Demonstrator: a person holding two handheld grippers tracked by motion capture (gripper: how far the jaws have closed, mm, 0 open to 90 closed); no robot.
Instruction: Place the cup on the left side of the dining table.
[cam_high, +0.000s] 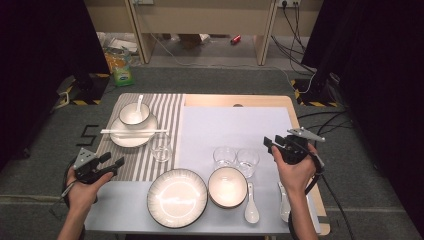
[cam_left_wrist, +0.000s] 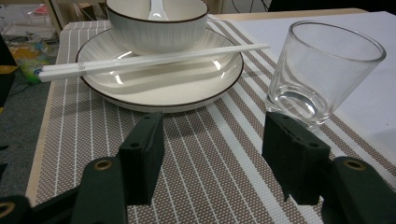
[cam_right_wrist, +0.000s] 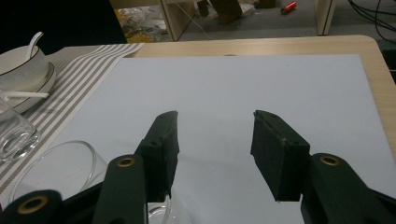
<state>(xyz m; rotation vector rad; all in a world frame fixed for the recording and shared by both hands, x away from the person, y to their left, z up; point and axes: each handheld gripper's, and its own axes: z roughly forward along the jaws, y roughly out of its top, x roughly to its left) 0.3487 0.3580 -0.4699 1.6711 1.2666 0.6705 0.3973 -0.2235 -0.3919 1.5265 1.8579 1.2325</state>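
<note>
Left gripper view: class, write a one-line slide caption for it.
Open left claw over striped placemat, facing glass, chopsticks across plate, and bowl.

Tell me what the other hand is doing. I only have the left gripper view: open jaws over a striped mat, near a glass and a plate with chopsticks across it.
Observer: The right gripper is held over a white sheet, with its jaws open and nothing between them.
Operator: Are there any glasses besides the one I see?
Observer: Yes. A second glass and a third glass stand side by side on that sheet, just left of the right gripper in the high view.
Operator: What sits at the person's edge of the table?
Observer: A large empty plate with a bowl to its right, then a white spoon.
</note>
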